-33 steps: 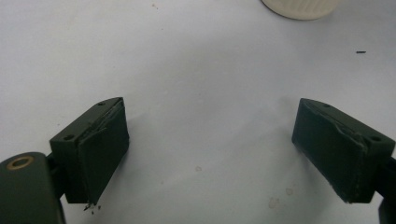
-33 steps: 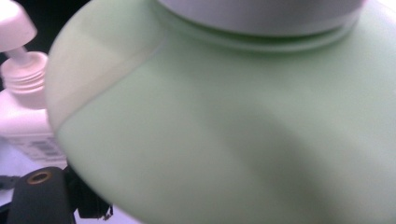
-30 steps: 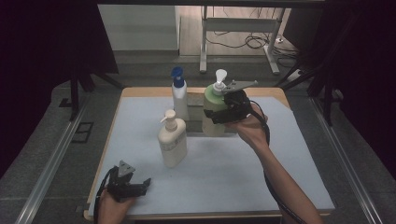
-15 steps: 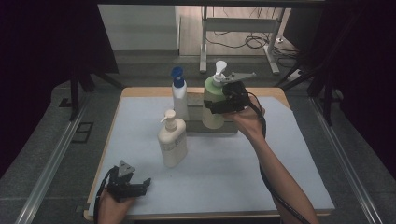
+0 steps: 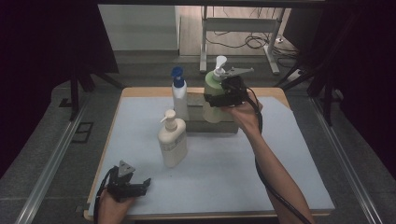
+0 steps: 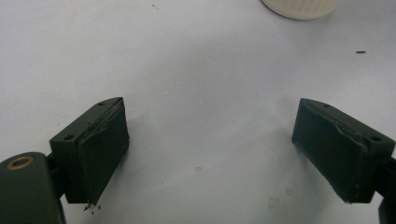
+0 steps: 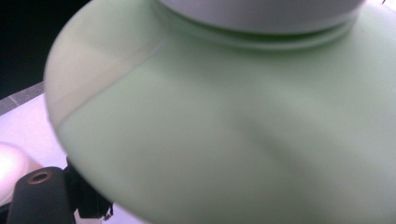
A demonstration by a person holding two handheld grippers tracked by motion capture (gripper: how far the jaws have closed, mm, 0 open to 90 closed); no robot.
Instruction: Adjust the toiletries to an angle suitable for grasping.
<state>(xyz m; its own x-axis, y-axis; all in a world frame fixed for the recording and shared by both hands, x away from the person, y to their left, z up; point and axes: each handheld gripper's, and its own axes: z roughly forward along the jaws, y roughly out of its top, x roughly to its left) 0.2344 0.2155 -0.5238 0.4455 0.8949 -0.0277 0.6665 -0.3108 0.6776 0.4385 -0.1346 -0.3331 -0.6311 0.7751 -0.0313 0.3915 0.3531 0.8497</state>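
High view: right gripper (image 5: 223, 99) has carried the green bottle (image 5: 212, 103) rightward along the tray (image 5: 210, 126), jaws apparently clamped on its body, likely for setting down. Left gripper (image 5: 135, 186) rests spread on the table (image 5: 280, 163).

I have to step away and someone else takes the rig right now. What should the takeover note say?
Right claw: clamped around the green pump bottle at the far middle of the table, on the low grey block.
Left claw: open, nothing between its jaws, resting at the near left edge of the white mat.
White bottle with blue cap: also on the block, left of the green one.
Cream pump bottle: standing on the mat, in front of the block.
Done: green bottle gripped.
Left: probably to move or release it; the other two bottles are untouched.
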